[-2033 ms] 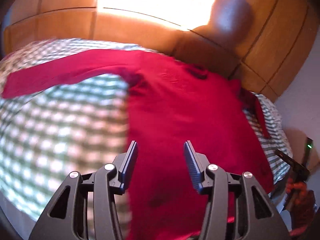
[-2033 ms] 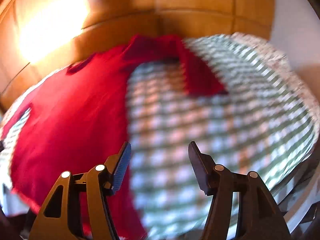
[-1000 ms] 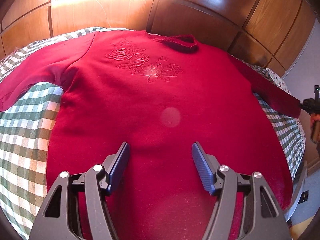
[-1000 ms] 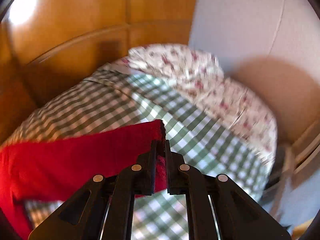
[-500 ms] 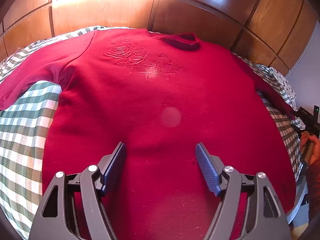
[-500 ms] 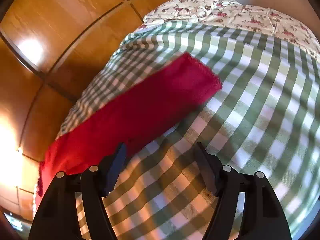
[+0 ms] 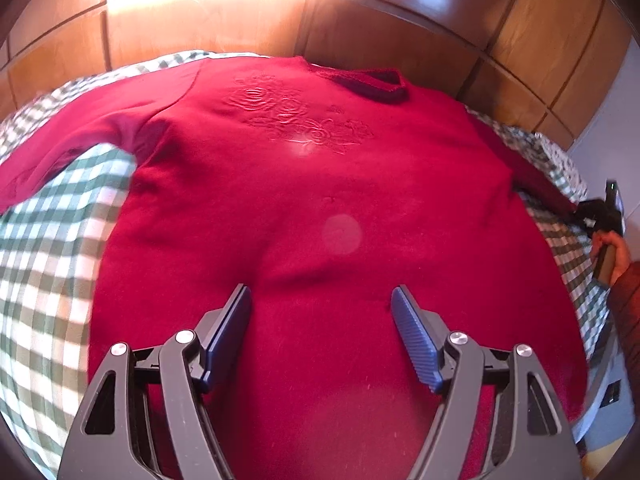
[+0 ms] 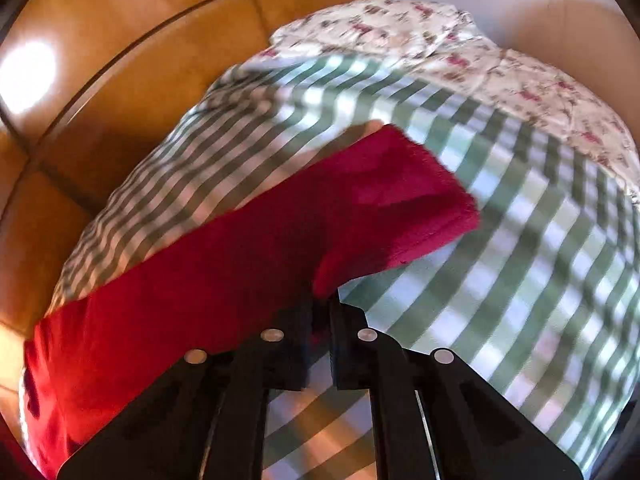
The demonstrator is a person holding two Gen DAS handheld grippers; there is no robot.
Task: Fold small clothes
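The sweater (image 7: 320,200) lies flat, front up, on the checked cover (image 7: 44,272): soft, limp fleece that looks light and best taken at cuffs or hem. Its neck points to 12 o'clock, its long axis running toward 6. The left gripper (image 7: 322,320) hovers over the body, fingers apart and empty. At 3 o'clock the right gripper (image 8: 322,308) has just closed on the sleeve (image 8: 360,216) edge.

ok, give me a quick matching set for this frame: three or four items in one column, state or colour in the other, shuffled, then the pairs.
Items:
1. left gripper
2. right gripper
3. red sweater
4. bedcover

States:
A. green and white check
B. shut on the sleeve edge, having just closed
C. laid out flat, front up
D. open over the sweater's lower body

Pairs: 1-D, 2-B, 3-C, 4-A
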